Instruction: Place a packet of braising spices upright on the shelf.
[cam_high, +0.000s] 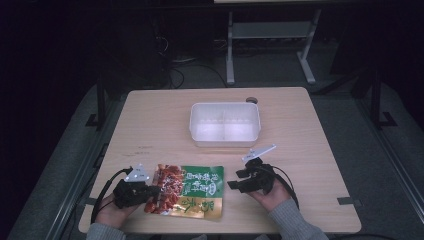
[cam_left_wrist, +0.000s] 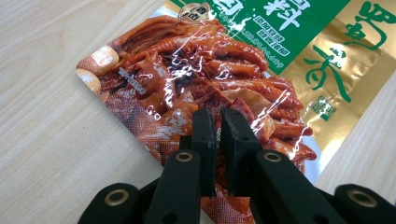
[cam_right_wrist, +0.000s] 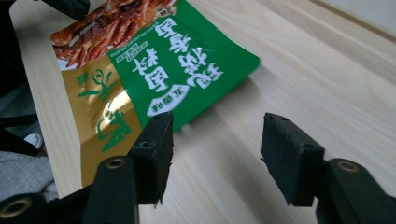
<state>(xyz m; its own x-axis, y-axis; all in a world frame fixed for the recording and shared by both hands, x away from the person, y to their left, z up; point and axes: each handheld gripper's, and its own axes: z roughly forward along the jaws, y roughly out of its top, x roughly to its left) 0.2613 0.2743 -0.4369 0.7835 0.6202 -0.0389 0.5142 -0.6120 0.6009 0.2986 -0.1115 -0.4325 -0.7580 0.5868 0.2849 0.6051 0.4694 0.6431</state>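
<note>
Left gripper (cam_left_wrist: 217, 122): jaws nearly closed, a narrow gap between them. Right gripper (cam_right_wrist: 215, 140): jaws spread wide, held low.

Open tabletop left and right — white tub (cam_high: 225, 123) mid-table.
Flat snack pouch (cam_high: 192, 191) between both grippers; bare wood (cam_right_wrist: 299, 84) ahead of right gripper (cam_right_wrist: 215, 149) — unobstructed.

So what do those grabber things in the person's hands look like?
Both are black. The left gripper and the right gripper each have two chunky jaws with round metal rivets, a grey three-cornered plate on top and a black cable trailing behind. The person wears grey knitted sleeves.
</note>
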